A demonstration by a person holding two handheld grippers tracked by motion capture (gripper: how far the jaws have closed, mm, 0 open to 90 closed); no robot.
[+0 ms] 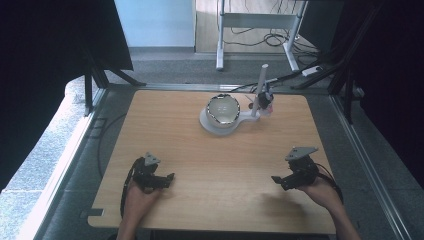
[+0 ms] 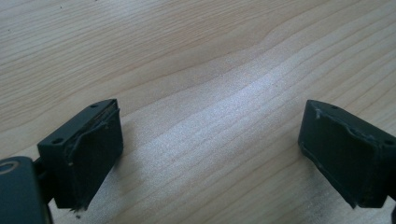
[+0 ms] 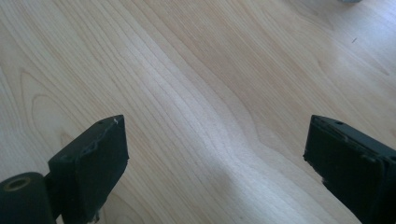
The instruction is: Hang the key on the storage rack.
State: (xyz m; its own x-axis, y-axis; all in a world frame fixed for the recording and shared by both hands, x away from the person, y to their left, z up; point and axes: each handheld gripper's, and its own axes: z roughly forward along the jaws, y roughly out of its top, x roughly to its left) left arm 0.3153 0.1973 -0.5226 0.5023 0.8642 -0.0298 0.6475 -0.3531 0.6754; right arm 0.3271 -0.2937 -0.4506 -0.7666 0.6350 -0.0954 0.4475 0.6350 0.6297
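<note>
High view first: I have the left gripper [image 1: 169,177] at the near left of the counter [image 1: 175,130] and the right gripper [image 1: 275,180] at the near right, both low over bare wood. In each gripper view the fingers [image 2: 88,149] stand spread wide with nothing between them, so both are released and holding nothing.

The thing nearest to work on is the bowl [image 1: 223,109], far centre, sitting on a white stand [image 1: 212,126] whose upright post [image 1: 260,90] rises just to its right, with a small dark fitting [image 1: 265,98] on the post.

My worry is the reach. Coming in from the right, I could clip the post or its fitting and drag the stand. The bowl sits raised on that stand, so a nudge from one side may tip or slide it off. Its rim looks thin; a grip on one edge could slip.

Count: one bowl, one stand with one post, two grippers, one counter.
</note>
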